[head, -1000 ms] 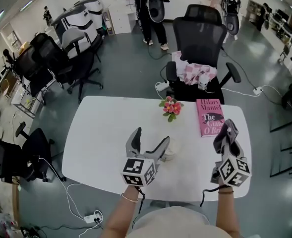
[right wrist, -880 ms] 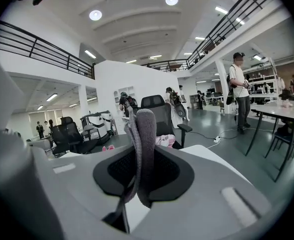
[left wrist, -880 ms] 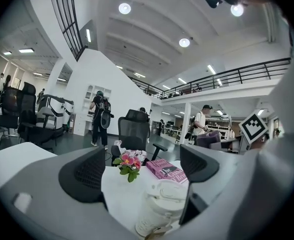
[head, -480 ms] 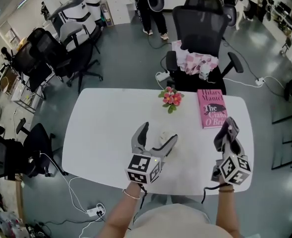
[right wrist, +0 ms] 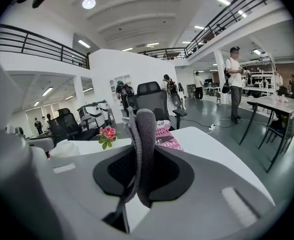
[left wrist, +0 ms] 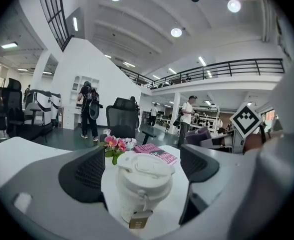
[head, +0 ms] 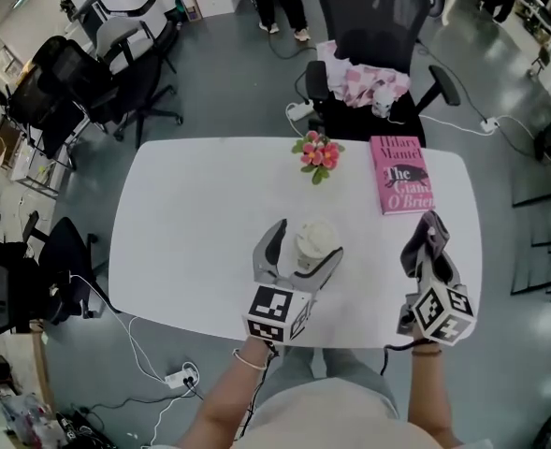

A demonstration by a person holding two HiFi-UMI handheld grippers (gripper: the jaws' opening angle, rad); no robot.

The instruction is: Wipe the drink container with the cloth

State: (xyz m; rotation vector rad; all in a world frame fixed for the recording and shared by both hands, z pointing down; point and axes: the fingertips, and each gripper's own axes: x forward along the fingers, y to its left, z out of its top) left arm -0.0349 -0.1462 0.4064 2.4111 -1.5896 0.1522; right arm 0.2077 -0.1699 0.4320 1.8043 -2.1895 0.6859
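A white lidded drink cup (head: 314, 241) with a small tag stands on the white table (head: 191, 213). My left gripper (head: 306, 238) is open around it. In the left gripper view the cup (left wrist: 143, 184) sits between the two dark pads (left wrist: 82, 176) with a narrow gap on each side. My right gripper (head: 431, 241) hovers near the table's right front edge, shut on a grey cloth (head: 427, 237). In the right gripper view the cloth (right wrist: 143, 149) stands up in a folded loop between the jaws, and the cup (right wrist: 69, 149) shows at the far left.
A pink book (head: 401, 185) lies at the back right of the table. A small pot of pink flowers (head: 317, 154) stands at the back middle. A black office chair (head: 373, 26) with a pink checked cloth is behind the table. People stand farther off.
My left gripper has moved forward, so the cup now stands between its jaws rather than beside its right finger. The right gripper with the cloth has barely moved.
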